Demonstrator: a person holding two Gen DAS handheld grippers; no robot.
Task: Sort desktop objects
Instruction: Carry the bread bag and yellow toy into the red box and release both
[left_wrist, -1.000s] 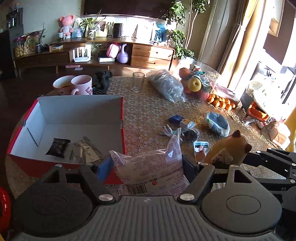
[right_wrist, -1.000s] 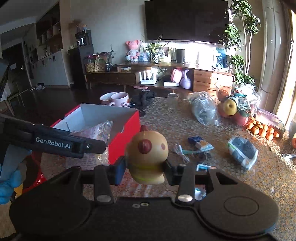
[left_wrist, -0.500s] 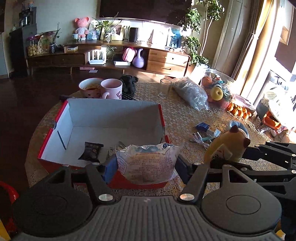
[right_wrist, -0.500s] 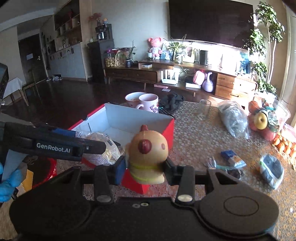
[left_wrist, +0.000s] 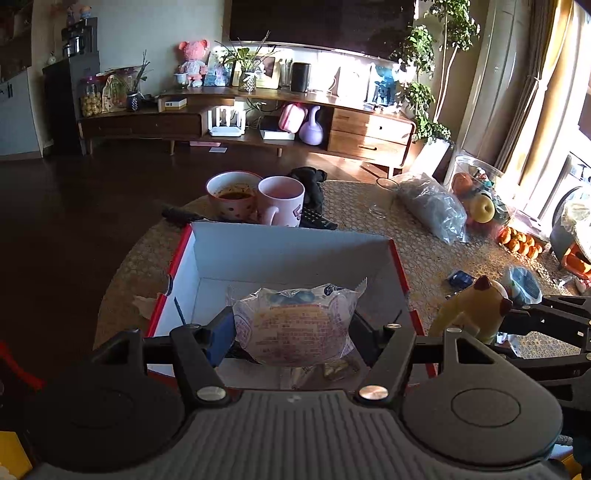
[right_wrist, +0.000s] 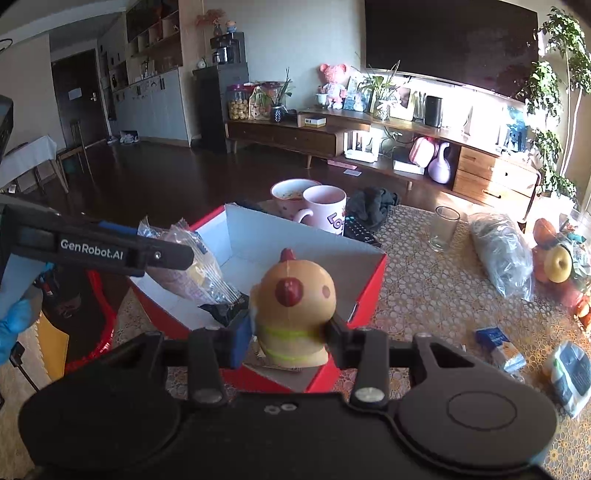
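L hand-held gripper (left_wrist: 291, 334) clamps bread packet (left_wrist: 295, 328), seemingly over red box (left_wrist: 288, 247); R hand-held gripper (right_wrist: 288, 338) clamps chick toy (right_wrist: 295, 306).

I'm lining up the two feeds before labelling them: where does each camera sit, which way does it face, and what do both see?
Left wrist: on the left gripper, looking down over its jaws, shut on a bagged bun, into the red box; the right gripper shows at the right edge.
Right wrist: on the right gripper, facing the same box from its right side, jaws shut on a yellow chick toy; the left gripper and a blue-gloved hand show at left.
Shared: box, bun, toy, pink mug, TV cabinet.
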